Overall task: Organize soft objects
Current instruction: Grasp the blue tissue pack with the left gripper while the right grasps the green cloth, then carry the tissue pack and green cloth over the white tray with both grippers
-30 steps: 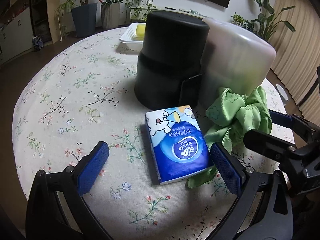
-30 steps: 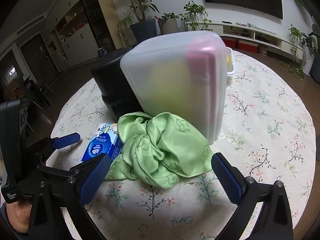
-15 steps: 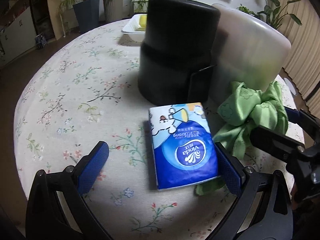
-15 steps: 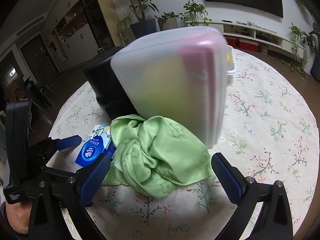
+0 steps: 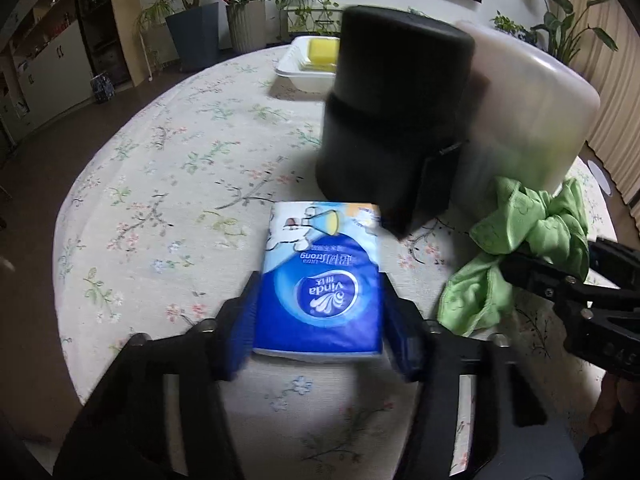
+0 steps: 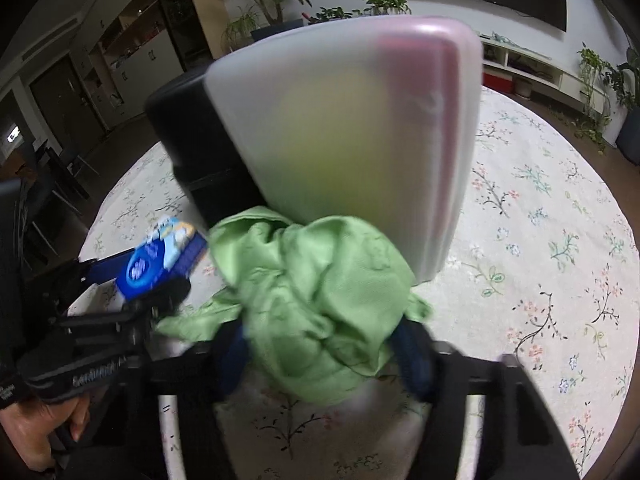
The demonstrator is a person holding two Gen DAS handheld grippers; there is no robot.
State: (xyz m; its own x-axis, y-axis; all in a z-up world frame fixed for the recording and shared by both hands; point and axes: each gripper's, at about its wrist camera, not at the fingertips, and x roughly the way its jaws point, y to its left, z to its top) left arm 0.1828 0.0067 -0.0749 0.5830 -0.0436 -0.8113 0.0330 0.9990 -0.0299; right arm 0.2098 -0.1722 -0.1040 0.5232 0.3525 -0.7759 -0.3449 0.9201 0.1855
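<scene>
Left gripper [image 5: 318, 316]: its jaws have just been closing; the blue pads now press both long sides of the tissue pack [image 5: 320, 280], so it grips the pack.
Tissue pack: blue and white, lying flat on the tabletop [image 5: 160, 184], near the middle of the left wrist view, just in front of the black bin [image 5: 392, 120].
Right gripper [image 6: 324, 344]: its jaws have just been closing; the pads squeeze the bunched green cloth [image 6: 320, 296] between them, so it grips the cloth.
Green cloth: crumpled in a heap on the tabletop, right of the tissue pack, touching the foot of the white box [image 6: 352, 128].
Black bin: round, upright, far side of the pack, touching the white box on its right.
White box: translucent, tall, with something yellowish and a pink edge showing through.
Tray [image 5: 308, 64]: white, far on the tabletop, holding a yellow block [image 5: 322, 49].
Tabletop: round, covered by a floral cloth.
Hand [image 6: 40, 432]: bare, at the lower left of the right wrist view, holding the left gripper's handle.
</scene>
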